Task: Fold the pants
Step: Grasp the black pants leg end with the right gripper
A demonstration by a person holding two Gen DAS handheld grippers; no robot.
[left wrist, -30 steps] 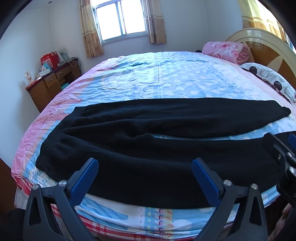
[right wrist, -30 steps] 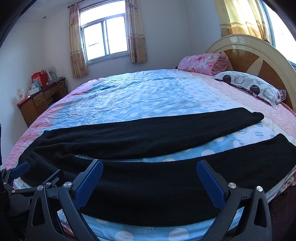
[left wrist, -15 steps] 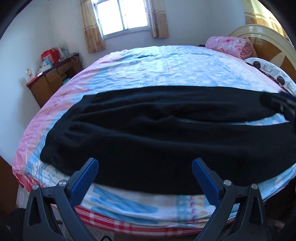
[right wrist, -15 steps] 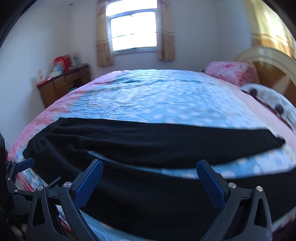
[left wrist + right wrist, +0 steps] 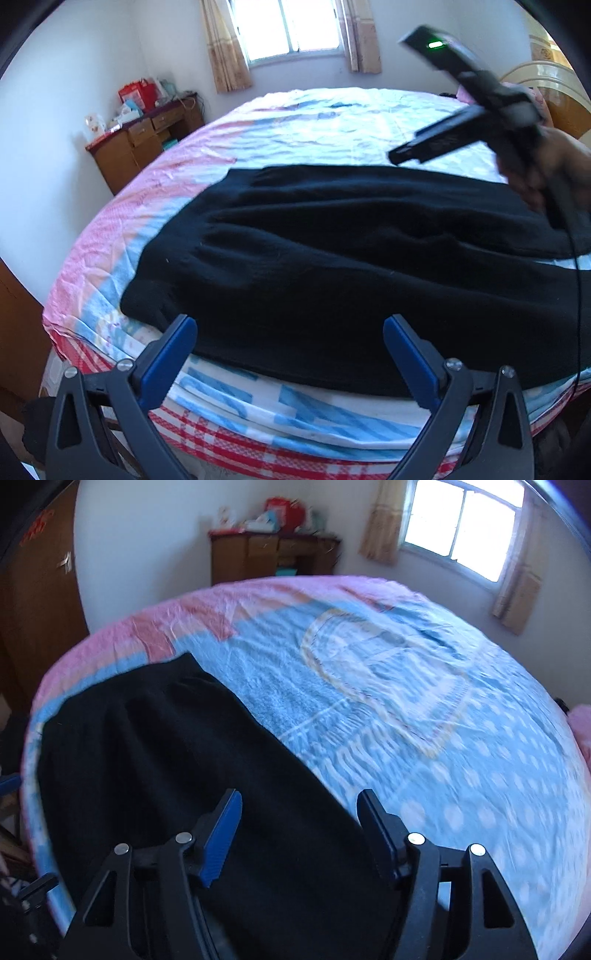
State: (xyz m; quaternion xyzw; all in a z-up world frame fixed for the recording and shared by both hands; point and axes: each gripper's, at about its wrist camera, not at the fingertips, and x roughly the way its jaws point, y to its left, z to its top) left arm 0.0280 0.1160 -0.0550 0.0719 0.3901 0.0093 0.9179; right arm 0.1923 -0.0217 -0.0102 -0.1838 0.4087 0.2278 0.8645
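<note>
Black pants (image 5: pixel 332 258) lie spread across the near part of the bed (image 5: pixel 332 122), waist end to the left. My left gripper (image 5: pixel 289 325) stands open just above their near edge, nothing between its blue pads. A hand (image 5: pixel 554 166) carries the right tool over the pants at the upper right of the left wrist view. In the right wrist view the pants (image 5: pixel 166 757) run from the waist at upper left down under my right gripper (image 5: pixel 299 797). Its jaws are closing, hovering over the cloth's far edge, and the pads do not press on it.
A wooden dresser (image 5: pixel 147 144) with boxes on top stands by the wall left of the bed, also in the right wrist view as the dresser (image 5: pixel 273 557). A window (image 5: pixel 291 26) with curtains is behind. The headboard (image 5: pixel 554 85) is at the right. A brown wardrobe door (image 5: pixel 33 590) is at the left.
The right gripper has swung and rolled from facing along the legs to facing the waist end, and its jaws have narrowed. The left gripper has moved left; the right tool now crosses its view.
</note>
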